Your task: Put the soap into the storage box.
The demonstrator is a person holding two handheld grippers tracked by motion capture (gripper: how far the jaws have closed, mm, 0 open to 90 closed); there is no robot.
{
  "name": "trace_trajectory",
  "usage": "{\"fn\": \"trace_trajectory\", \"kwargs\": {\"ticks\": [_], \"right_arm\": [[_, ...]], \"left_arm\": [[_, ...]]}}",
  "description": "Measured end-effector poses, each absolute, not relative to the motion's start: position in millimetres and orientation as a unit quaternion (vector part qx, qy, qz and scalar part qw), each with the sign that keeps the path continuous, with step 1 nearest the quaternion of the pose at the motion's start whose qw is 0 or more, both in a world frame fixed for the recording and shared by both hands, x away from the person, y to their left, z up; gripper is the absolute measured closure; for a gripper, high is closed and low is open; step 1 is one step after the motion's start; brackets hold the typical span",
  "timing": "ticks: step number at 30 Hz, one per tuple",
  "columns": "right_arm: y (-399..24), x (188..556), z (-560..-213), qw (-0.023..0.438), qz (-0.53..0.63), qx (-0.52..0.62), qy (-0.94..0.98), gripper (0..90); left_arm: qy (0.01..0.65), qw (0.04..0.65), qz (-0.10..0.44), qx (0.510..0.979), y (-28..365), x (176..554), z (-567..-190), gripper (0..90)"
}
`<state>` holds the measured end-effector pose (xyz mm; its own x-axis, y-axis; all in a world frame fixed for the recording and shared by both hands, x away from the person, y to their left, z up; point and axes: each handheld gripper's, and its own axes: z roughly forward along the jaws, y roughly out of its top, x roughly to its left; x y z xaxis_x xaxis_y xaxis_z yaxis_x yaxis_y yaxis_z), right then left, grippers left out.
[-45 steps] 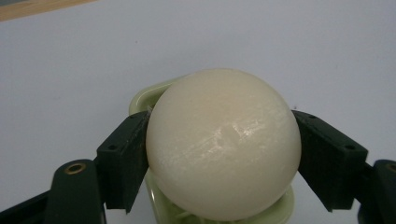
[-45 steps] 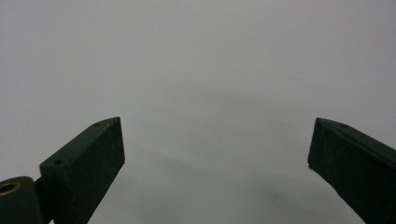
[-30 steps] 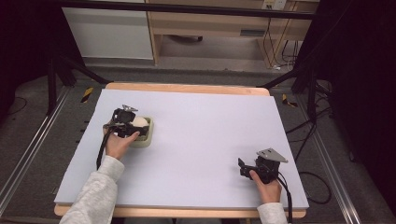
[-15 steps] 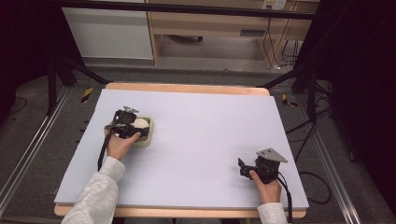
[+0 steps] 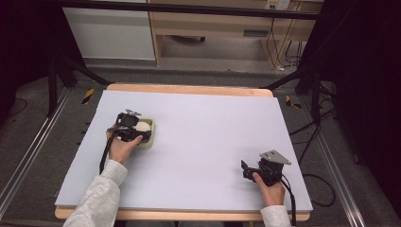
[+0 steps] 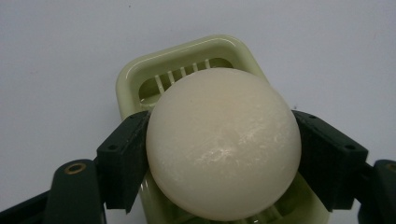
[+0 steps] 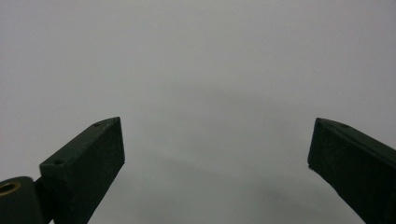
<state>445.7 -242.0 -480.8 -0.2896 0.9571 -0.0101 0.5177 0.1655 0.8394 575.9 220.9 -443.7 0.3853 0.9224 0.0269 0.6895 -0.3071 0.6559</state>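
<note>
A pale green slotted dish point(image 6: 196, 51) sits on the left part of the table. A round cream-white ball point(image 6: 223, 142), like a peeled egg or a soap, hangs just over the dish between the jaws of my left gripper point(image 6: 223, 154), which is shut on its two sides. In the high view the left gripper point(image 5: 128, 126) stands over the dish point(image 5: 147, 142), with the white ball point(image 5: 143, 126) beside it. My right gripper point(image 5: 247, 169) rests low near the table's front right, open, with nothing between its jaws point(image 7: 217, 158).
The table is covered by a pale lilac-grey sheet point(image 5: 208, 132) with a wooden edge at front and back. Black stands and cables flank the table on both sides. A wooden cabinet stands on the floor behind it.
</note>
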Motion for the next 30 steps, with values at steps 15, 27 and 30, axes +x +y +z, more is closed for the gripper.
{"fn": "trace_trajectory", "kwargs": {"ticks": [15,27,30], "right_arm": [[-242,446,-481,0.287,0.381,0.521,0.708,4.2],[-243,445,-480,0.289,0.384,0.524,0.703,4.2],[-243,445,-480,0.287,0.383,0.525,0.704,4.2]], "left_arm": [[0.505,0.296,0.222,0.779,222,570,-440,21.9],[0.484,0.336,0.221,0.777,223,546,-424,19.8],[0.479,0.348,0.218,0.776,222,538,-424,20.8]]}}
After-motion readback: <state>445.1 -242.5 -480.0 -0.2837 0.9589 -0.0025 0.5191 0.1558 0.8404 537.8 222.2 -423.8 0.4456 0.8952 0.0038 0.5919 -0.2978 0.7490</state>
